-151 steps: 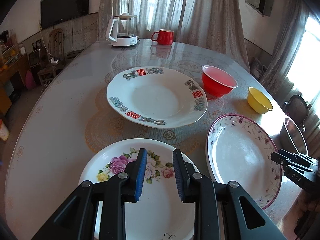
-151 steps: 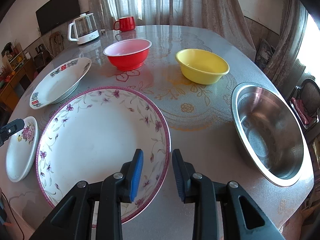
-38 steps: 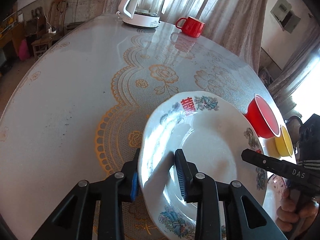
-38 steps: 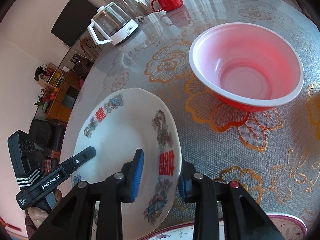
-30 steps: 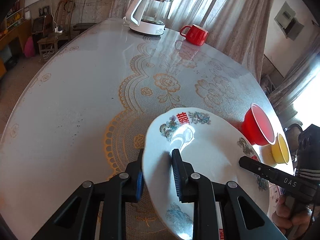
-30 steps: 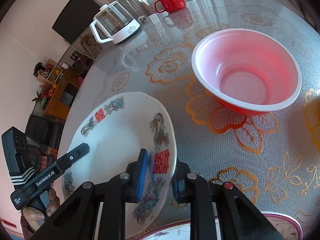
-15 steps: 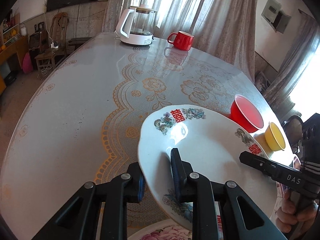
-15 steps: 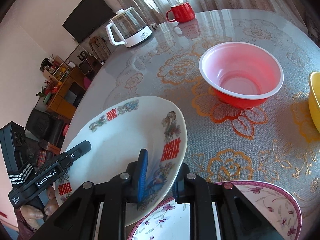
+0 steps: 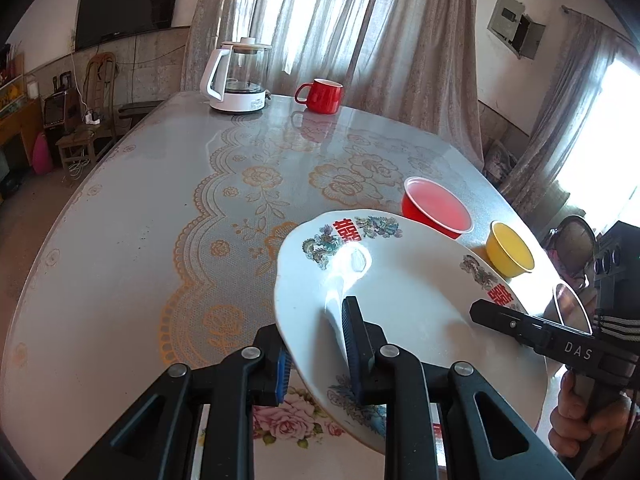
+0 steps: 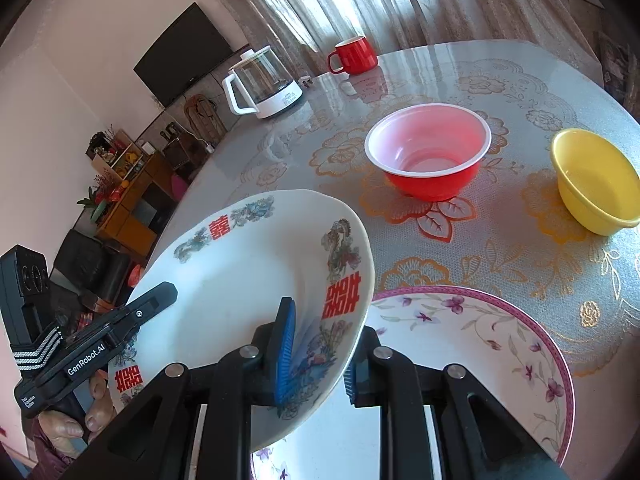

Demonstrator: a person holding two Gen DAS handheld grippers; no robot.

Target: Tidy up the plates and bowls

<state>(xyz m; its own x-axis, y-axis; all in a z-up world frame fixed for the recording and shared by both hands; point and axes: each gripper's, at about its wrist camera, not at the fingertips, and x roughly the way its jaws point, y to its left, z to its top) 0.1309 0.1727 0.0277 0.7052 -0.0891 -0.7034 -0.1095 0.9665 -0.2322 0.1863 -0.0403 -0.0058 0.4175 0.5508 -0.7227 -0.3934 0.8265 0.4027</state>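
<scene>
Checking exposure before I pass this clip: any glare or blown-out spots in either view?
Left wrist view: a bright glare patch sits on the double-happiness plate, and the window at right is blown out white. Right wrist view: evenly lit, with only soft reflections on the table near the red mug.

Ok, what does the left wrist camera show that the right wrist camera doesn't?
Only the left wrist view shows the rose plate lying under the lifted plate, and the left tool clamping that plate's near rim.

Only the right wrist view shows the purple-rimmed plate on the table, and the right tool clamping the opposite rim.

Both show the double-happiness plate held off the table, the red bowl, yellow bowl, kettle and red mug.
</scene>
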